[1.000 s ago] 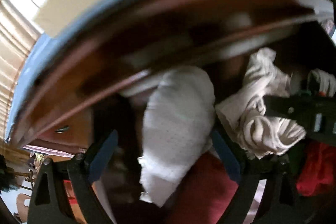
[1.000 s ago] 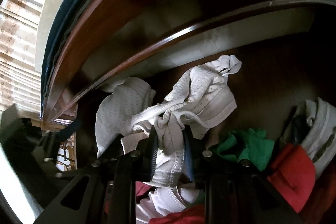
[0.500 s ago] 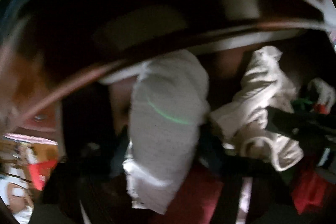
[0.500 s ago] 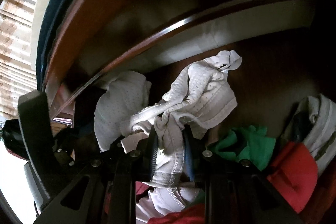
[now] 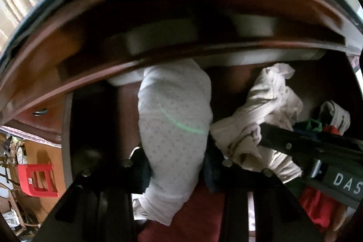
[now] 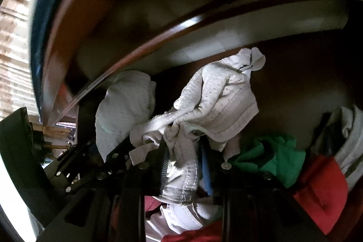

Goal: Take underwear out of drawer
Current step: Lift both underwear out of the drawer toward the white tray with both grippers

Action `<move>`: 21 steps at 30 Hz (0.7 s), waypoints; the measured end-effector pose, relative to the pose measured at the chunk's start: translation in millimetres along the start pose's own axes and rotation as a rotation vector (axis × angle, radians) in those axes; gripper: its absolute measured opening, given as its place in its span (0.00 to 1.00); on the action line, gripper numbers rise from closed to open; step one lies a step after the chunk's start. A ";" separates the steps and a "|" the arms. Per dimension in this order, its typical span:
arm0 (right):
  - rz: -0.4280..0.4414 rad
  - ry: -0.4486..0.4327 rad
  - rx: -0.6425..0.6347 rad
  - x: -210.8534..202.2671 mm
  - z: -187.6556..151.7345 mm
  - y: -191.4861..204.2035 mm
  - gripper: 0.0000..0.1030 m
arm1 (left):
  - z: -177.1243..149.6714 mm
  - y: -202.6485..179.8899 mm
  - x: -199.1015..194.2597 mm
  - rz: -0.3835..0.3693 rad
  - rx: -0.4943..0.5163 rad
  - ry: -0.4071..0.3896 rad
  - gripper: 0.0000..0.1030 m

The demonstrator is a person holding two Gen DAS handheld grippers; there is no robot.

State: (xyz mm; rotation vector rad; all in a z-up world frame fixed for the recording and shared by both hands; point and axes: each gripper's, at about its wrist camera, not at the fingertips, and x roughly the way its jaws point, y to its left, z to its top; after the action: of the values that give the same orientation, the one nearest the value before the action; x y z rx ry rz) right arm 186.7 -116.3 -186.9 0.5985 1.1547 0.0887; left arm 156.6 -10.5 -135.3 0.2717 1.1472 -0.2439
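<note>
Inside the dark wooden drawer [image 5: 95,74], my left gripper [image 5: 177,162] is shut on a white dotted underwear [image 5: 174,119], which stands up between its fingers. The same piece shows in the right wrist view [image 6: 122,115]. My right gripper [image 6: 183,160] is shut on a crumpled white ribbed underwear [image 6: 217,101], whose band hangs down between the fingers. That piece and the right gripper's body also show at the right of the left wrist view [image 5: 267,110].
More clothes lie in the drawer: a green piece [image 6: 272,155], a red piece [image 6: 317,192], a white-grey piece [image 6: 349,142] and a dark red piece [image 5: 195,214]. The cabinet frame [image 6: 158,37] overhangs the drawer. A red stool [image 5: 36,180] stands outside on the left.
My left gripper has closed from open onto the white dotted underwear and moved deeper into the drawer. My right gripper keeps its hold on the ribbed underwear, hardly moved.
</note>
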 end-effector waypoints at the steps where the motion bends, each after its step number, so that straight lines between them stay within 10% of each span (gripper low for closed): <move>1: 0.004 -0.004 -0.009 -1.7 -0.6 0.6 0.25 | -5.6 -2.4 -2.9 -0.001 -0.001 -0.008 0.34; 21: 0.089 -0.213 -0.211 -96.6 -38.5 -5.3 0.23 | -71.4 31.0 -50.9 -0.179 -0.145 -0.218 0.34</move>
State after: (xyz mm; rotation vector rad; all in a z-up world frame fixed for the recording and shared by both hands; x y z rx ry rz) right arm 111.2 -140.7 -119.5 0.4595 0.8991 0.2148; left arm 85.4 45.2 -113.3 0.0126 0.9675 -0.3378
